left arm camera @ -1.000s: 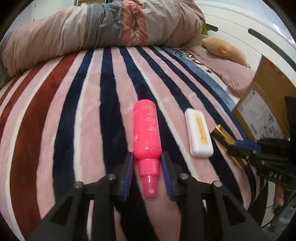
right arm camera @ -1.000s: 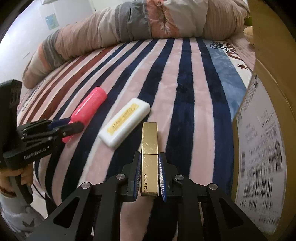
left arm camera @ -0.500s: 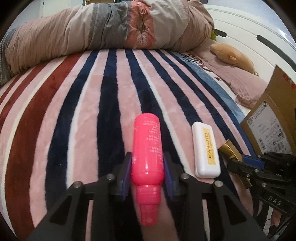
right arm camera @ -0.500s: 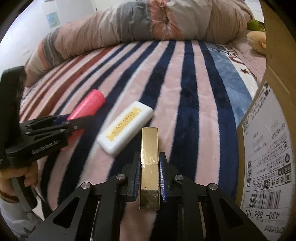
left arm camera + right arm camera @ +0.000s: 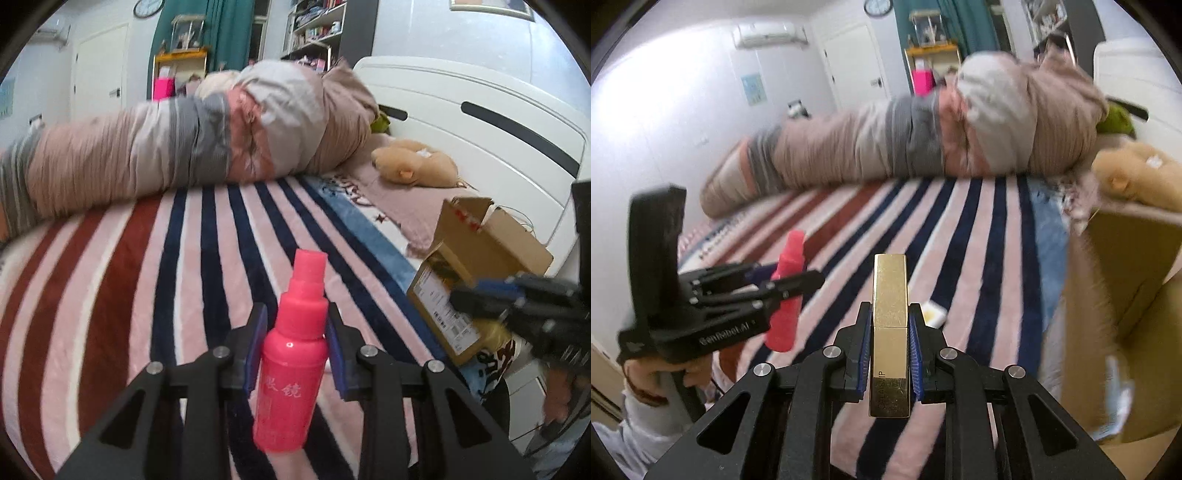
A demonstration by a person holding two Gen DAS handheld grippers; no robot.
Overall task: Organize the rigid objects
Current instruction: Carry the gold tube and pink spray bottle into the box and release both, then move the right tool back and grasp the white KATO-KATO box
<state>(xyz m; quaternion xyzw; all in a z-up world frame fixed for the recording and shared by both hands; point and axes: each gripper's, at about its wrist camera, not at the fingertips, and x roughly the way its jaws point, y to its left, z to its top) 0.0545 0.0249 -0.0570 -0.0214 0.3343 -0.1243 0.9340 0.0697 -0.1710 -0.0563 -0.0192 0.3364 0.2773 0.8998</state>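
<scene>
Fingers of the left gripper (image 5: 295, 332) clamp the pink spray bottle (image 5: 291, 373), nozzle pointing forward. Right gripper (image 5: 889, 354) pinches the gold case (image 5: 889, 332), held above the striped blanket (image 5: 982, 236).

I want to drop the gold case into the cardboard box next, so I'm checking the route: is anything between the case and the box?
Nothing visible blocks it. The right gripper holds the gold case lifted above the striped blanket, and the cardboard box stands open just to its right.
</scene>
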